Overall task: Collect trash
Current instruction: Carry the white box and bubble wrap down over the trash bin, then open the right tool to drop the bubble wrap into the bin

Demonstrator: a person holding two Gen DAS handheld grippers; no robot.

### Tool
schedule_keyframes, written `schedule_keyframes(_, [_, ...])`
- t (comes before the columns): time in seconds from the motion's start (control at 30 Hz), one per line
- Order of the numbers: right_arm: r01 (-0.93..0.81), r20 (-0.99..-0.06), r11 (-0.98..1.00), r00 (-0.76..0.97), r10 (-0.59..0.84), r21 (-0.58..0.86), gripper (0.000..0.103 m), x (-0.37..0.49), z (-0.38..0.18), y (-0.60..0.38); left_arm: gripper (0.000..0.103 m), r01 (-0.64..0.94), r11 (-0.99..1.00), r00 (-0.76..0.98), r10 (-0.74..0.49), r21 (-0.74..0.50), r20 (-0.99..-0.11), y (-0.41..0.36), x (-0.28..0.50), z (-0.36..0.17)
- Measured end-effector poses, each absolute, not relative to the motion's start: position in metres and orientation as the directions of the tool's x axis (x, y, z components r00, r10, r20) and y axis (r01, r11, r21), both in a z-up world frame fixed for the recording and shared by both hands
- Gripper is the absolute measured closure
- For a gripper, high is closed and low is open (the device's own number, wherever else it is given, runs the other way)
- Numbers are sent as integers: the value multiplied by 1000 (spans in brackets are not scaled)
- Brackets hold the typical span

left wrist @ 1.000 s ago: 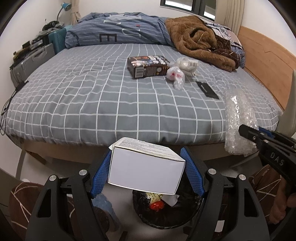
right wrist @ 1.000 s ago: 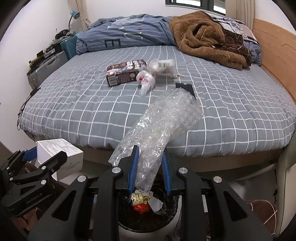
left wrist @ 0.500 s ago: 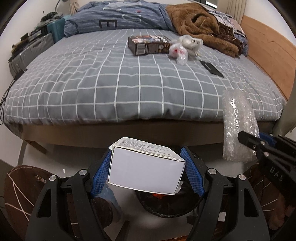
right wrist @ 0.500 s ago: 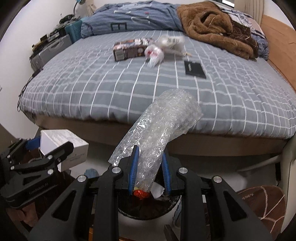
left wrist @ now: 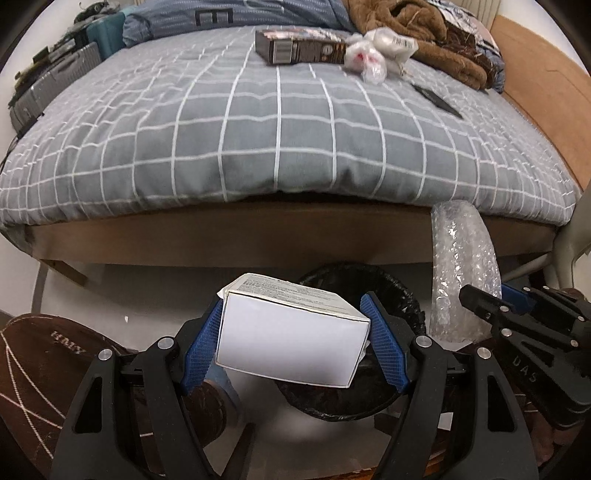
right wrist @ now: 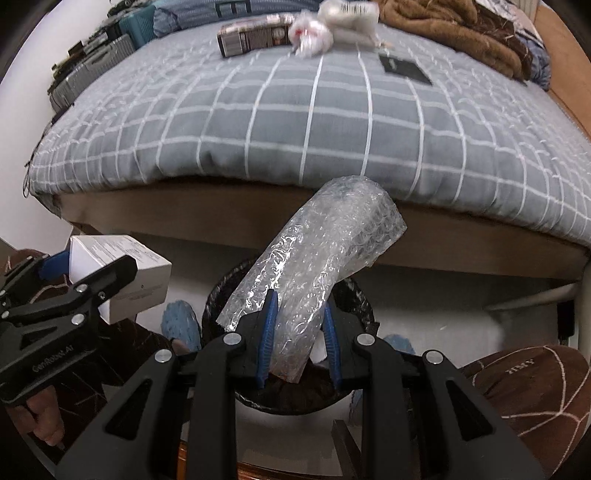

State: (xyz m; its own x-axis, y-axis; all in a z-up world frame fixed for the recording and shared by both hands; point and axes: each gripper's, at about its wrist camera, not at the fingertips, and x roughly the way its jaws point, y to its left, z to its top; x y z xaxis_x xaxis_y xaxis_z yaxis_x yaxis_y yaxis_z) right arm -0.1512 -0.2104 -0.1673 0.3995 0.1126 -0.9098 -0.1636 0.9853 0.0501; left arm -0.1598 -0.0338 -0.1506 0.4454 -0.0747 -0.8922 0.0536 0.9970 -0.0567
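Note:
A white cardboard box (left wrist: 291, 339) is clamped between the blue pads of my left gripper (left wrist: 295, 321), just above a black-lined trash bin (left wrist: 399, 295) on the floor. A roll of clear bubble wrap (right wrist: 314, 266) sticks up from my right gripper (right wrist: 297, 310), which is shut on its lower end over the same bin (right wrist: 218, 295). In the left wrist view the bubble wrap (left wrist: 461, 266) and right gripper (left wrist: 487, 306) stand at the right. In the right wrist view the box (right wrist: 122, 266) and left gripper (right wrist: 92, 280) are at the left.
On the grey checked bed (left wrist: 277, 129) lie a dark carton (left wrist: 295, 48), crumpled white plastic bags (left wrist: 373, 55), a flat black item (left wrist: 436, 99) and a brown blanket (left wrist: 424, 33). A suitcase (left wrist: 55, 81) stands left of the bed. The person's brown patterned trouser legs (right wrist: 532, 387) flank the bin.
Both grippers have sunk toward the bin and tipped further down, so the bed has risen in both views. The box and the bubble wrap stay gripped as before.

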Motion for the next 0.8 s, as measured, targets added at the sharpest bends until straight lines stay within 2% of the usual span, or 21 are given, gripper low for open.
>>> schedule_keyframes(0.8, [-204, -982, 976, 158, 102, 69, 80, -125, -251, -189, 31, 55, 998, 310, -59, -44, -949, -22, -144, -222])
